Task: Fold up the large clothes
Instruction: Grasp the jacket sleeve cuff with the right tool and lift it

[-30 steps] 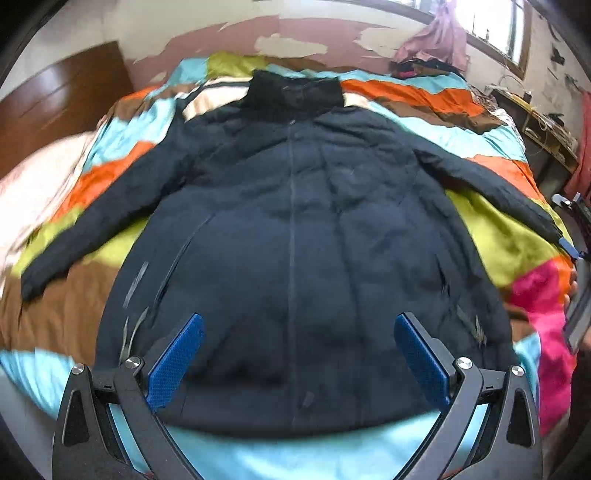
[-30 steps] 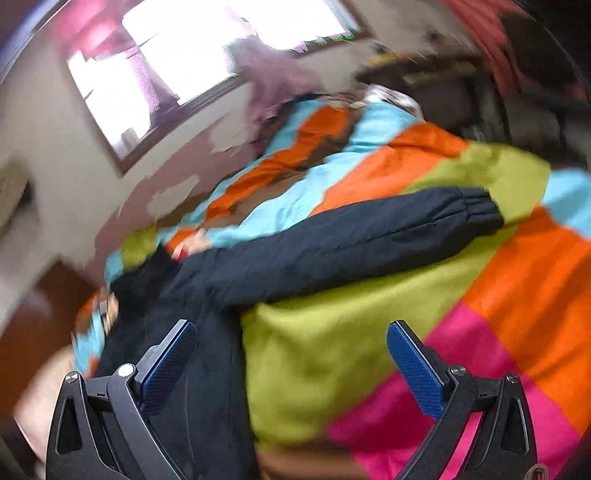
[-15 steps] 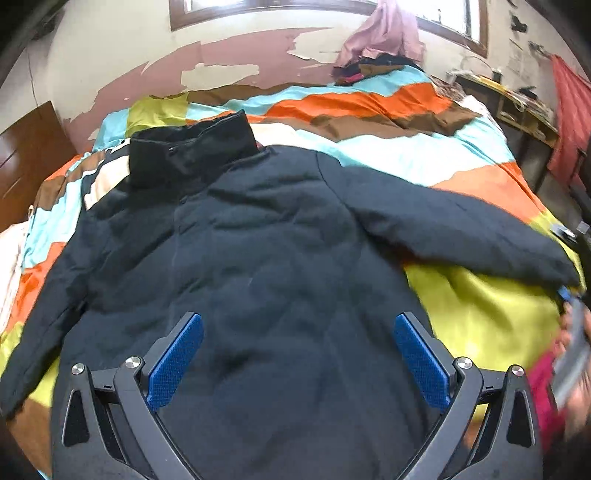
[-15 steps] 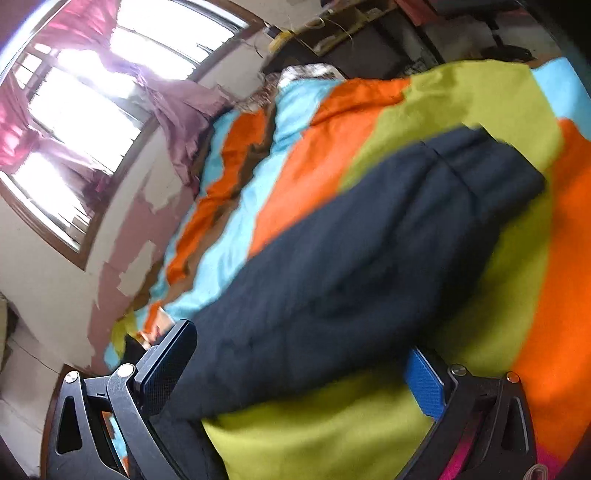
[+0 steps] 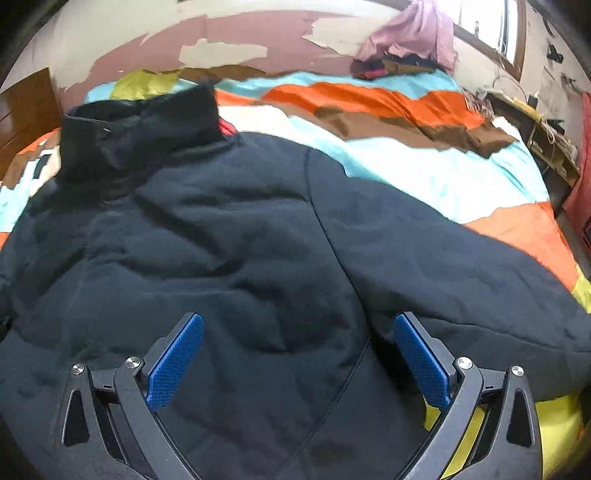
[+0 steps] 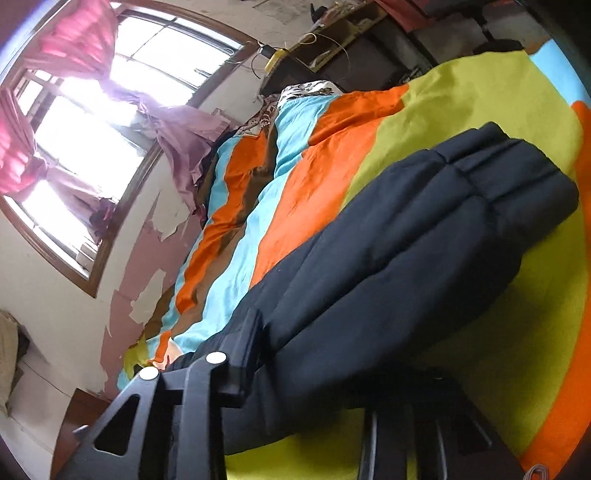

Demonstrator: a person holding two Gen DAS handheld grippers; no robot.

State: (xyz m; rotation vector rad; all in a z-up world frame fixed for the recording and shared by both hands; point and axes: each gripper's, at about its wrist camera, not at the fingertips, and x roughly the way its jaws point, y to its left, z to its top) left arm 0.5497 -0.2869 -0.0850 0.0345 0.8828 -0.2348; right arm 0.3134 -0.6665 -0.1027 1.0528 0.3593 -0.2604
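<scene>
Here the left gripper (image 5: 298, 363) hangs low over the chest of the dark navy padded jacket (image 5: 229, 266), pointing up toward its raised black collar (image 5: 140, 129). Its two blue-padded fingers (image 5: 175, 363) stand wide apart with nothing between them but the quilted cloth lying beneath; whether the pads touch the fabric cannot be told. The seam where the sleeve joins the body runs down between the fingers, nearer the right-hand one.

The jacket lies flat, spread over the bedspread of orange, turquoise, brown and lime-yellow stripes (image 5: 424, 173), its collar toward the wall with peeling pink paint (image 5: 236, 33).

The right gripper (image 6: 314, 373) is tilted sharply to one side, close down at the bed. The jacket's puffy dark sleeve (image 6: 406, 240) passes between its fingers: the black finger (image 6: 243, 354) on the left presses against the sleeve's side, while the other finger is hidden under the cloth, so the jaws appear closed around the sleeve. The cuff (image 6: 517, 170) reaches out beyond the gripper over the lime-yellow stripe (image 6: 480, 96). A wood-framed window (image 6: 92, 122) with pink curtains (image 6: 48, 51) fills the upper left.
</scene>
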